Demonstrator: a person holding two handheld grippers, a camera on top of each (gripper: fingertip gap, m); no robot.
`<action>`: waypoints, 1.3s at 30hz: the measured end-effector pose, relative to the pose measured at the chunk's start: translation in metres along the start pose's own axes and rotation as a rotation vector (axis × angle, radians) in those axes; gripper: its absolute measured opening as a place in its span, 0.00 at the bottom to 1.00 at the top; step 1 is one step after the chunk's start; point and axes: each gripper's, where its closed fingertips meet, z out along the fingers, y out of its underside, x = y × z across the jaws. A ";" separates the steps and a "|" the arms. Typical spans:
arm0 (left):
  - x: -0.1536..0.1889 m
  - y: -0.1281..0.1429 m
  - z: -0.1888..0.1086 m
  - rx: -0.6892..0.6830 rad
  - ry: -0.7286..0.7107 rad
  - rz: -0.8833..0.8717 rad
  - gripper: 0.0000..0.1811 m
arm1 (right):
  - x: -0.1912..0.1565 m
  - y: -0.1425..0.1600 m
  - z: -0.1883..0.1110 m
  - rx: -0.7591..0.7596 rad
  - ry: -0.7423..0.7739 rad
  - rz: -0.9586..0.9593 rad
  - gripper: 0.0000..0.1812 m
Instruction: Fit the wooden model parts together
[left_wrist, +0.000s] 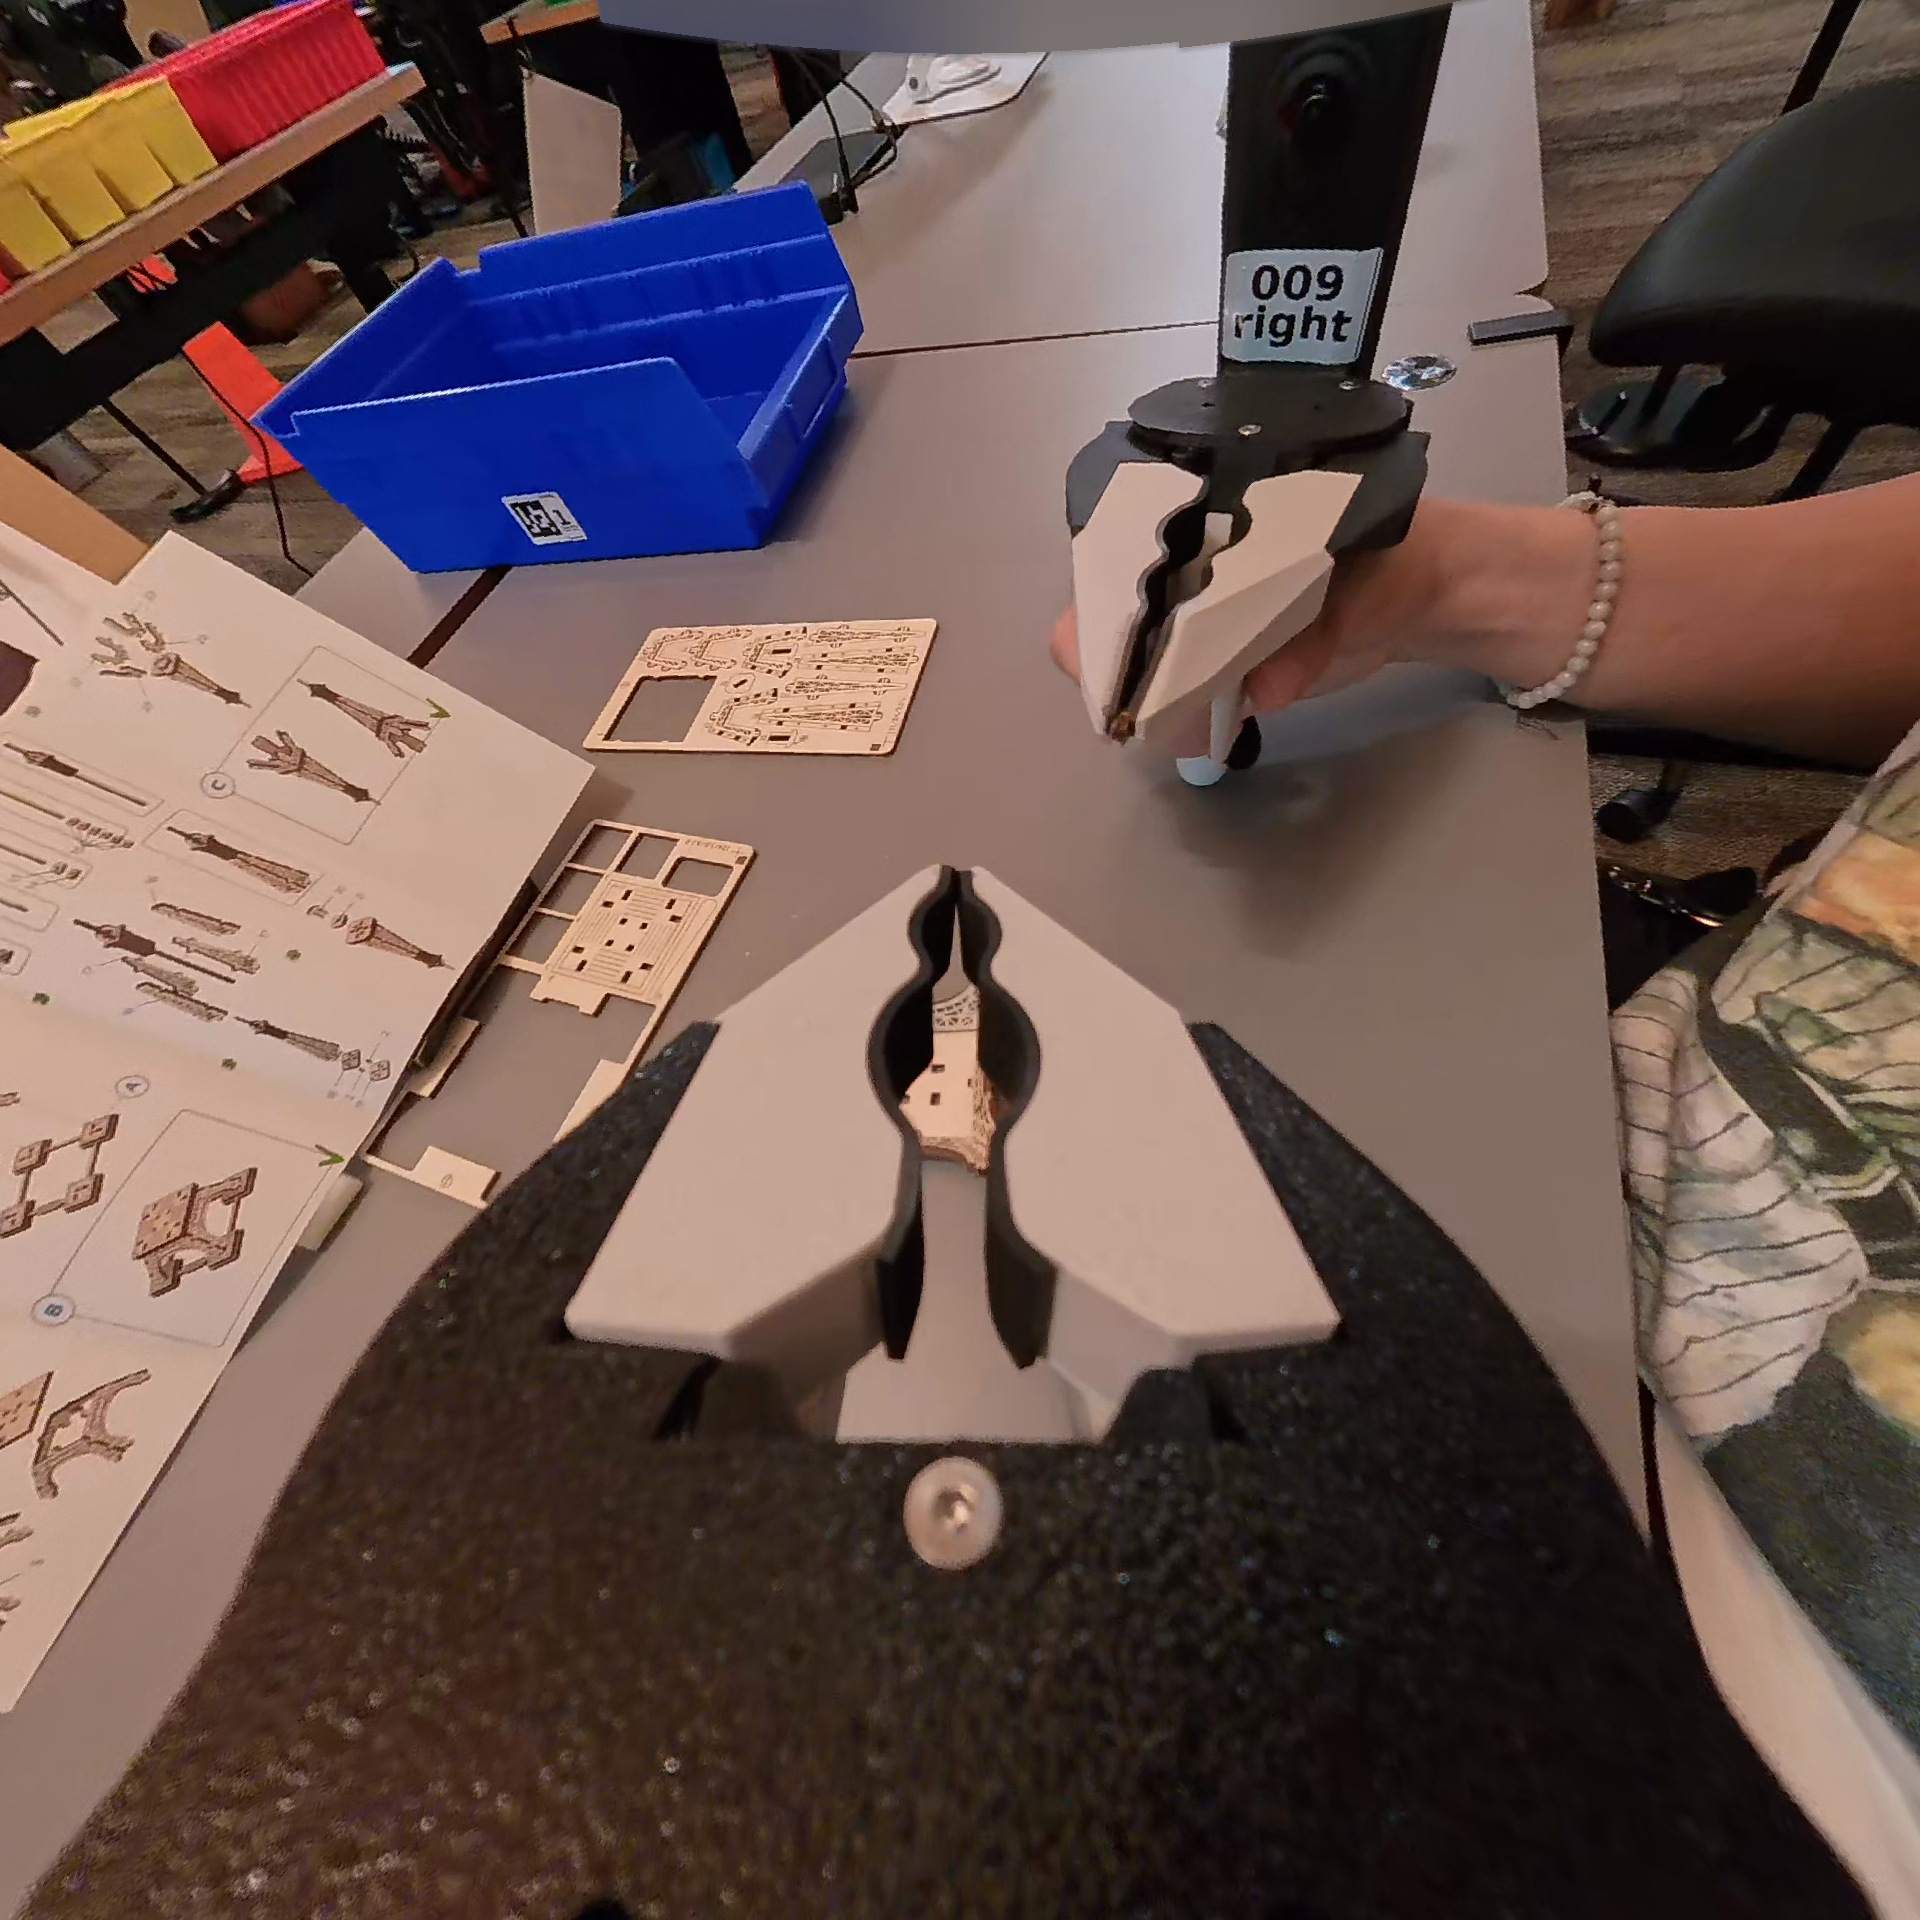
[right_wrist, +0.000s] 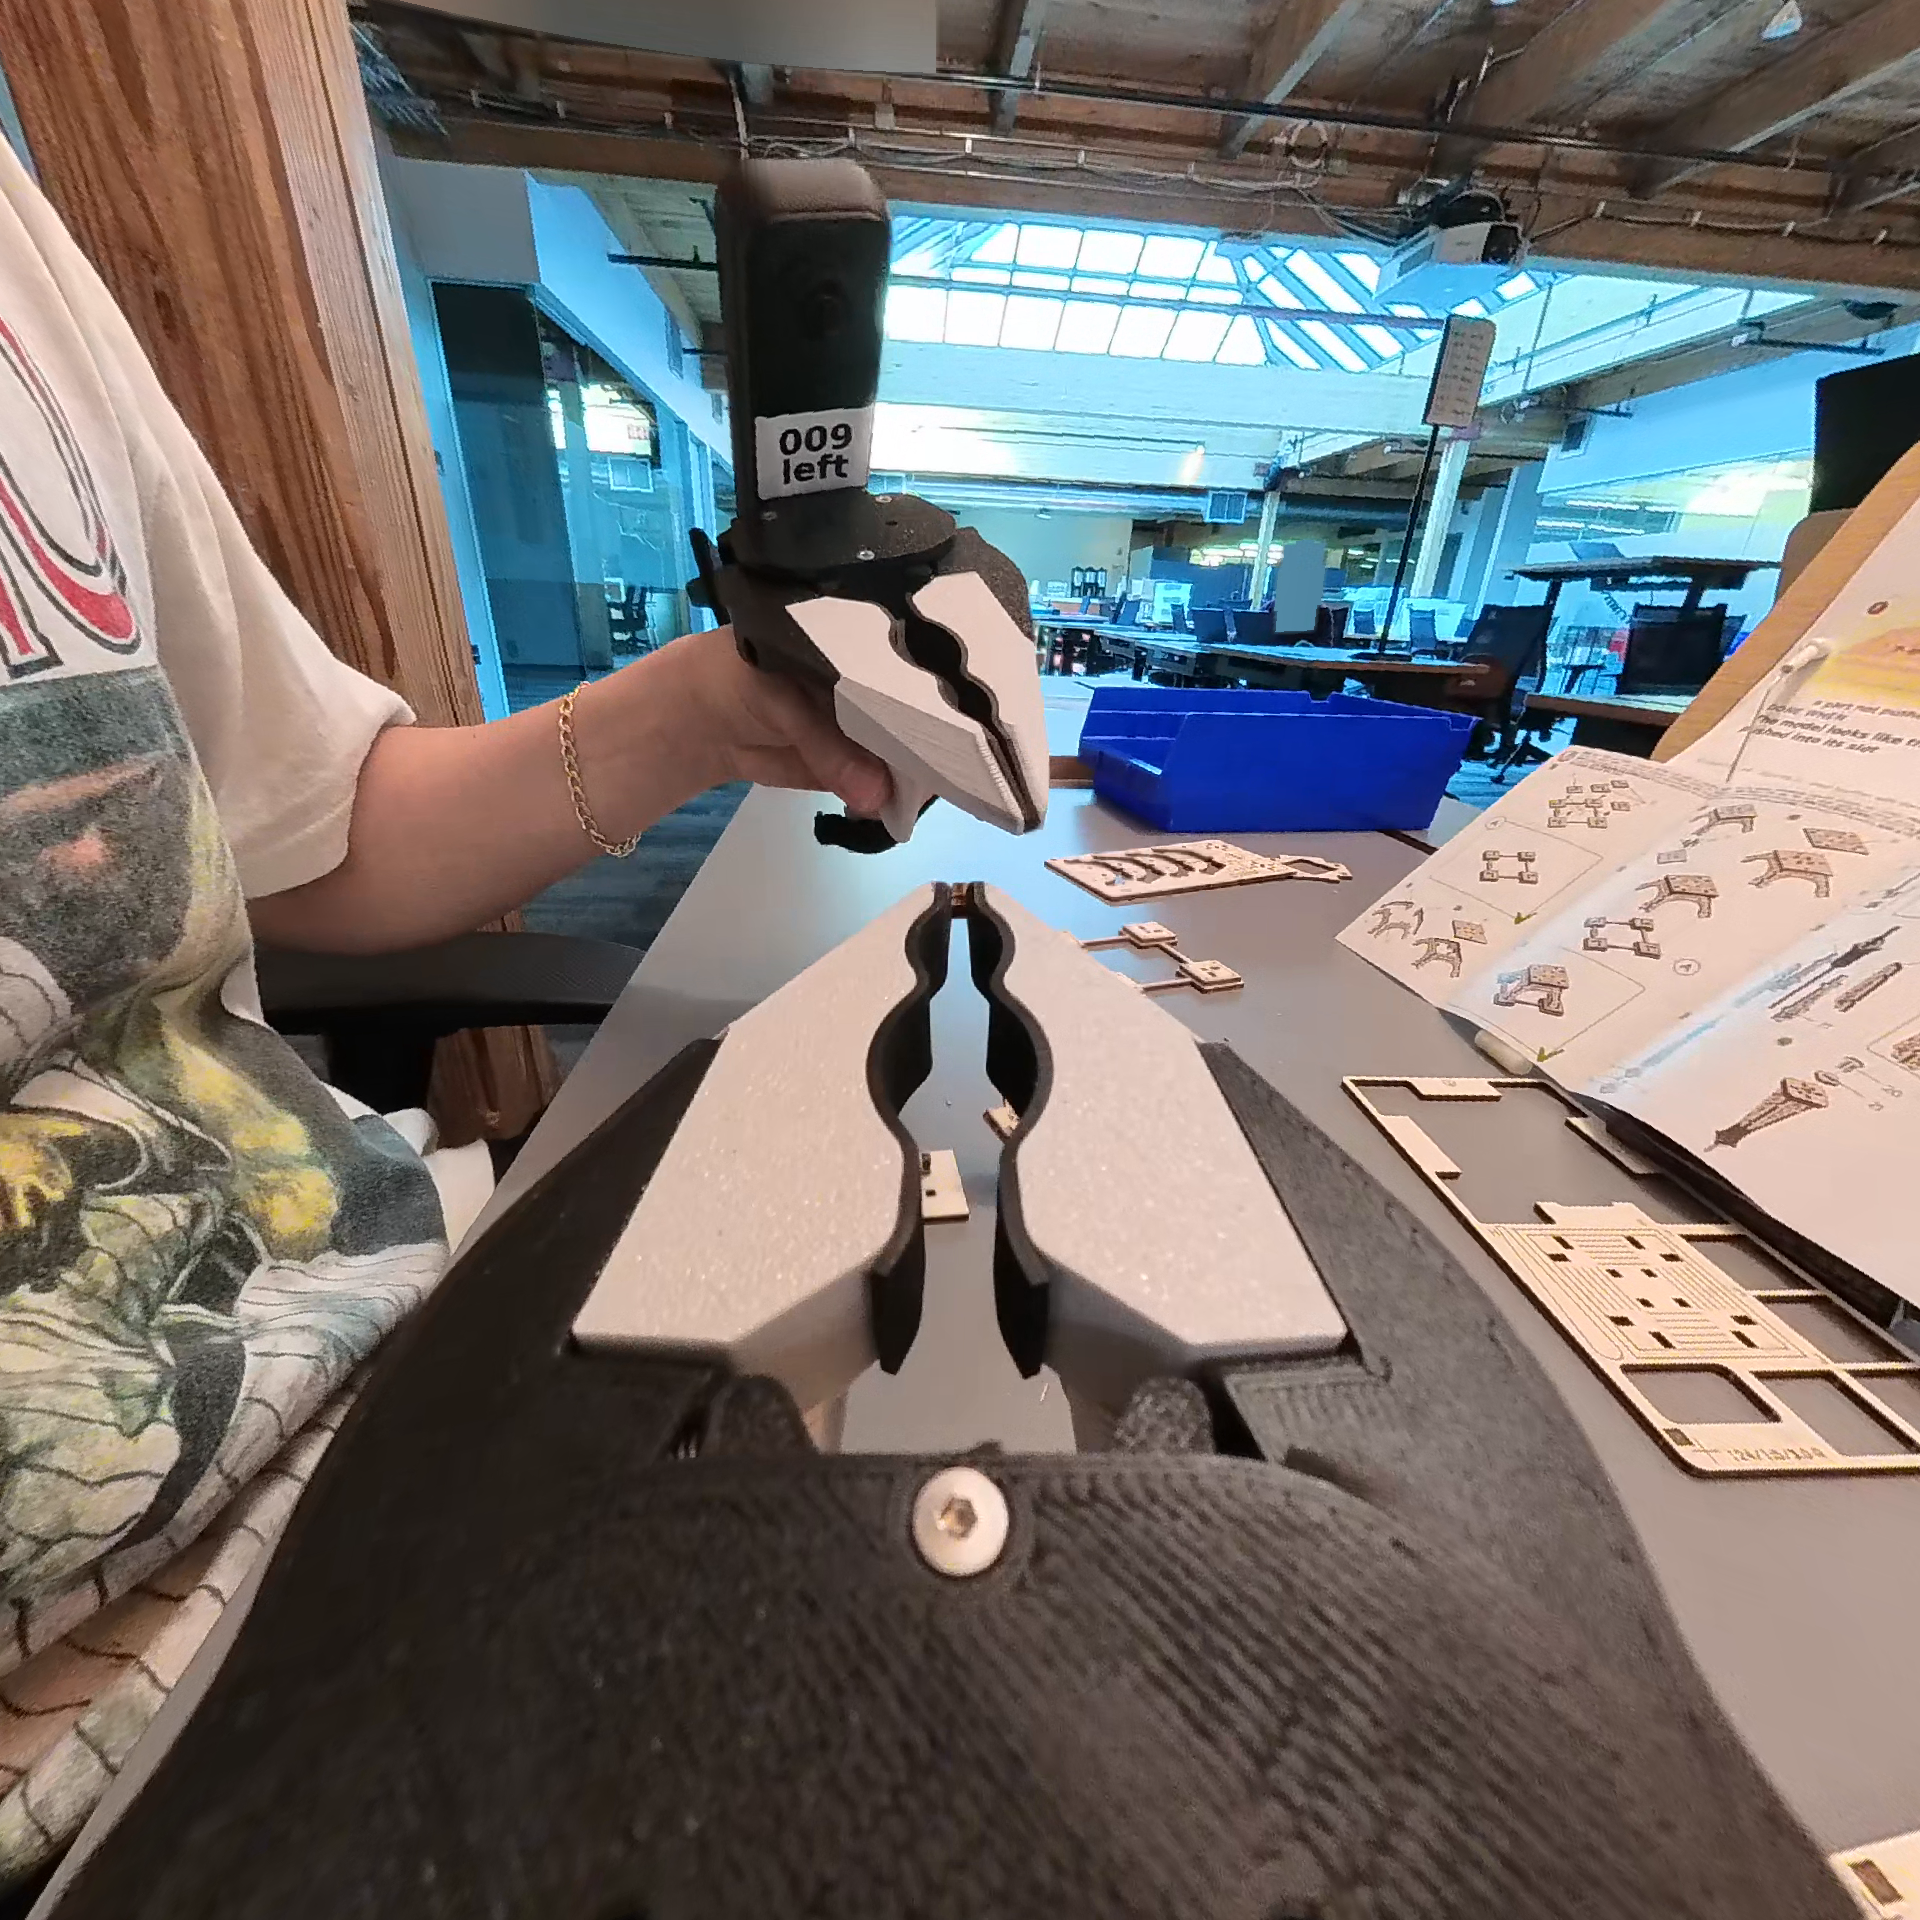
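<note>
Our left gripper (left_wrist: 954, 883) has its fingers closed, tips together, a wooden model piece (left_wrist: 951, 1101) showing below them. Our right gripper (right_wrist: 961, 896) pinches a tiny wooden part (right_wrist: 963, 891) at its fingertips. Beyond lie a part sheet (left_wrist: 764, 686) on the desk (left_wrist: 1299, 987), then a blue bin (left_wrist: 582, 384).

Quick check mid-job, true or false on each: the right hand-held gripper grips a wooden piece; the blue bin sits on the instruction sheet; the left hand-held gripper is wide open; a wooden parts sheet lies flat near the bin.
1. The right hand-held gripper pinches a small wooden piece at its tips. True.
2. The blue bin sits on the instruction sheet. False: it stands on the table, beyond the sheet.
3. The left hand-held gripper is wide open. False: its jaws are shut.
4. A wooden parts sheet lies flat near the bin. True.
</note>
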 end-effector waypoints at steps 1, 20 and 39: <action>-0.001 0.000 0.000 -0.002 -0.004 0.001 0.00 | 0.000 0.000 0.000 0.003 0.002 0.002 0.00; -0.003 0.006 0.002 -0.039 -0.007 0.008 0.00 | 0.000 -0.001 0.000 0.007 -0.006 0.005 0.00; 0.026 -0.007 0.021 0.019 0.130 -0.023 0.02 | -0.001 -0.002 0.000 0.020 -0.017 0.025 0.00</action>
